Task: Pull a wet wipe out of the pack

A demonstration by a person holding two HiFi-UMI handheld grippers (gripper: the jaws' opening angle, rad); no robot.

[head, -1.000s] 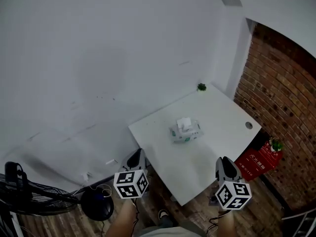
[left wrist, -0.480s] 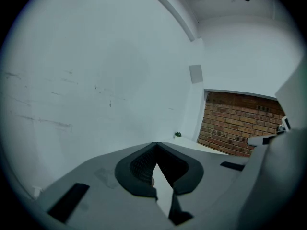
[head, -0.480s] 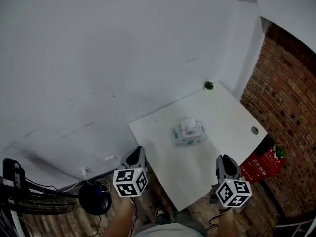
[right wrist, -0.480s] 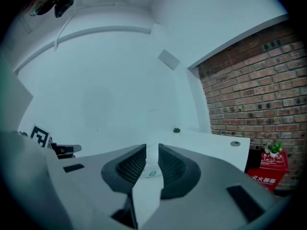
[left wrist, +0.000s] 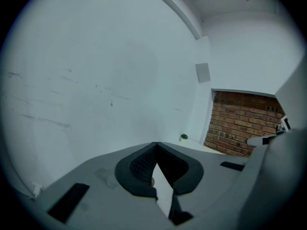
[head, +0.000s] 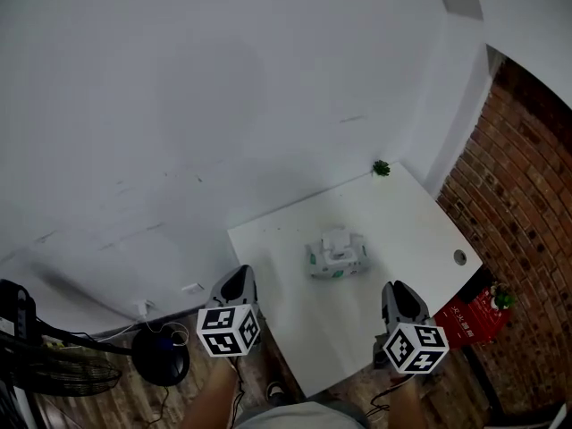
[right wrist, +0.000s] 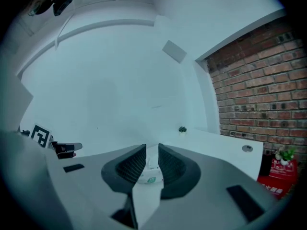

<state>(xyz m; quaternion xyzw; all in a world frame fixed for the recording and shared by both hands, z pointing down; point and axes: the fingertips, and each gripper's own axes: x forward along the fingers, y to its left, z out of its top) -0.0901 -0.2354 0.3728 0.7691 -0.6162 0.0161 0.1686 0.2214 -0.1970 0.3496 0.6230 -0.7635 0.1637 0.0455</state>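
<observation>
1. Where the room's corner closes in, a white wall (head: 179, 105) fills most of the head view, and a brick wall (head: 527, 177) runs down the right.
2. A white table (head: 411, 231) sits in that corner, one side along the white wall.
3. A dark fan (head: 54, 365) stands on the wooden floor, well off the table's left edge.
4. The left gripper (head: 238, 275) hangs just off the tabletop's near left corner. Its jaws are clenched, tips touching, with nothing between them (left wrist: 156, 145).
5. The right gripper (head: 397, 289) hangs off the near edge towards the right corner. Its jaws stand narrowly apart and grasp nothing (right wrist: 152, 147).
6. A red box (head: 465, 315) sits low beside the right edge.
7. The pack (head: 338, 259) lies about mid-tabletop, well apart from both grippers. It shows far off through the right jaws' gap (right wrist: 150, 174).
8. A wipe (head: 336, 238) sticks up from its top.
9. A small plant (head: 382, 168) sits at the far corner.
10. A round hole (head: 459, 257) lies near the right edge.
</observation>
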